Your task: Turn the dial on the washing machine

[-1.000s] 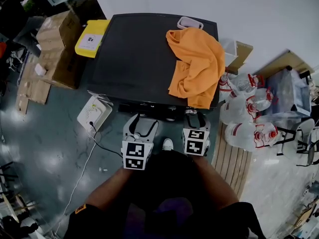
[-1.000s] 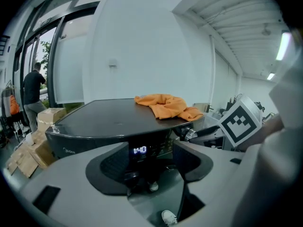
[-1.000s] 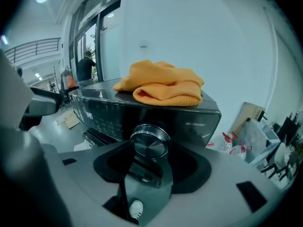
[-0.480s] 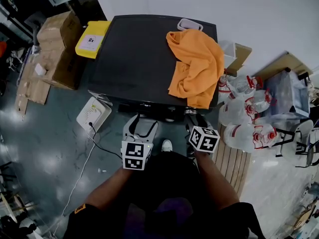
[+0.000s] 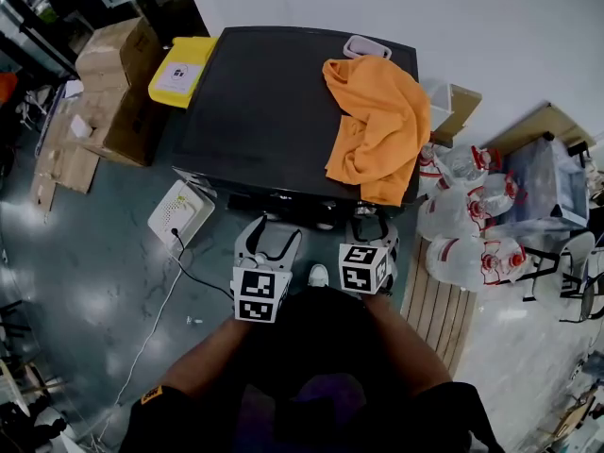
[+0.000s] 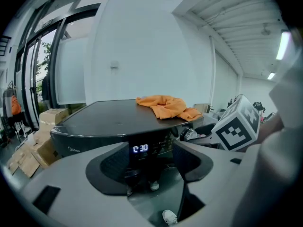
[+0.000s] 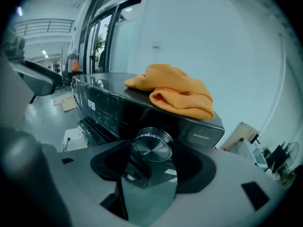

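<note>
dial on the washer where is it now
Centre of the right gripper view: the dial sits on the front of the washing machine, towards its right end, below the orange cloth.

- Washing machine: dark top, smooth and glossy (it faintly mirrors the light).
- Dial: metal, with a finely brushed face and a polished chrome rim.
- Orange cloth: soft, matt fabric, rumpled into folds.
- Cardboard boxes: brown, matt paperboard.
- Floor: smooth, with a wet-looking sheen.
- Slatted boards: pale, bare wood.

The display on the washing machine seems to read 0:30.
</note>
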The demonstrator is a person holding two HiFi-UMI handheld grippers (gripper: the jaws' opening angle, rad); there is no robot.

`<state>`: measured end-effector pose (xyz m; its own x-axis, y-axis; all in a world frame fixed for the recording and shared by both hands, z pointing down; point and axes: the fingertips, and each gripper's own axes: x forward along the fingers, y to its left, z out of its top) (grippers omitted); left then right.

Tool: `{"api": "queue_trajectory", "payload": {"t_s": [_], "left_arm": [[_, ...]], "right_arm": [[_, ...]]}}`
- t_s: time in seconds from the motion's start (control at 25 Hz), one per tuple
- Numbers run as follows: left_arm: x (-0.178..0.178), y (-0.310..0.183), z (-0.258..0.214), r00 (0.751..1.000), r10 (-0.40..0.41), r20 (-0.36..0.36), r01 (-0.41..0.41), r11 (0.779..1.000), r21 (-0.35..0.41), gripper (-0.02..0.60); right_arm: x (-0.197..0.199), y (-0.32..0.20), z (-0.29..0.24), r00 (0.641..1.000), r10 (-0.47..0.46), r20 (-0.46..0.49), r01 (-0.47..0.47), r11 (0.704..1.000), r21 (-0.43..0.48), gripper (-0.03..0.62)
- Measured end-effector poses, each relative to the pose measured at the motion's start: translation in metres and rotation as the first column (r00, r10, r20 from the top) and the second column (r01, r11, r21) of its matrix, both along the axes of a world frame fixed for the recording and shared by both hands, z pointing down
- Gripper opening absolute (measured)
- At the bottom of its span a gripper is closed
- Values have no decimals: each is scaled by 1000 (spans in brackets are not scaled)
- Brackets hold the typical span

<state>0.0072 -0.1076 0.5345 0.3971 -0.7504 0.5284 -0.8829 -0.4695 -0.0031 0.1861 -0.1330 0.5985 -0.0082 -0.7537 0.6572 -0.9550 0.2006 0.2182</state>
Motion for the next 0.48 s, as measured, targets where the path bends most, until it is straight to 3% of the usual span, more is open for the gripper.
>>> {"api": "queue_trajectory", "payload": {"t_s": [0.12,0.2,0.36,0.48], "left_arm": [[-2,0,1,1000,-3,-2,3,1000,0,290],[-3,0,1,1000,-5,-3,5,1000,-1,290],[-5,-1,2,1000,-12,-9,12,1000,-3,290],[-3,-1,3,1000,-9,-19,9,1000,-6,290]], "right_arm": [[4,-2,4,999,19,-33,-19,1000,-4,275],[5,-3,5,1000,31,-4,-31,999,-7,275],[7,-2,6,990,59,131,-57,998,-16,270],[12,-1,9,950,98,295,-94,995,-26,270]]}}
